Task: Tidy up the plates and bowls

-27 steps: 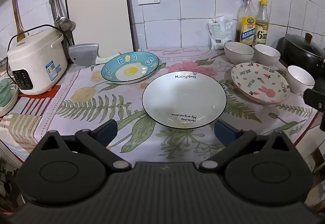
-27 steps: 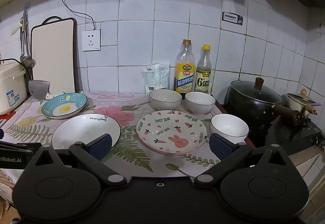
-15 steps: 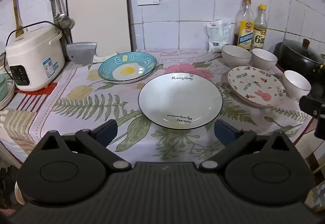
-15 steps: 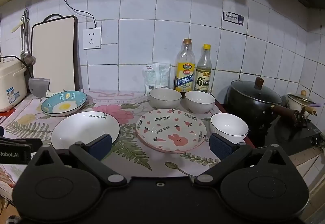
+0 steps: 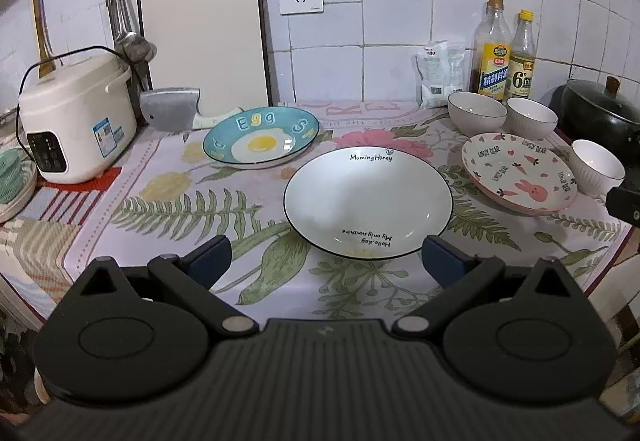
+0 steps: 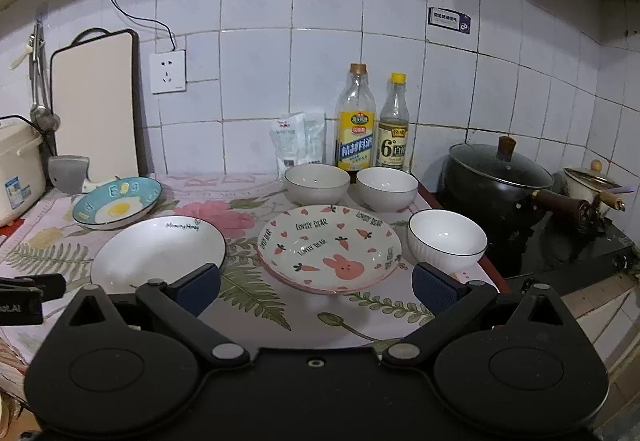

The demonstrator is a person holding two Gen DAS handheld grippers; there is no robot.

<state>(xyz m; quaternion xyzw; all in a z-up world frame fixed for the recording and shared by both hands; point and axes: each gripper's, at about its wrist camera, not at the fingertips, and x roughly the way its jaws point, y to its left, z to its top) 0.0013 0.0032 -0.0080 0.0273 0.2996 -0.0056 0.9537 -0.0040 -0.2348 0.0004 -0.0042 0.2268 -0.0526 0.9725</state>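
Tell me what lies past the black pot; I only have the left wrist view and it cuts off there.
Observer: In the right wrist view, a small cream pot with a wooden knob sits just right of the black pot, on the same dark stovetop.
Operator: Report the black pot's handle.
Observer: A long dark wooden handle sticks out from it to the right, ending in front of the cream pot.
Operator: Give me the right gripper's state.
Observer: The right gripper is wide open and empty, facing the rabbit plate without touching it.
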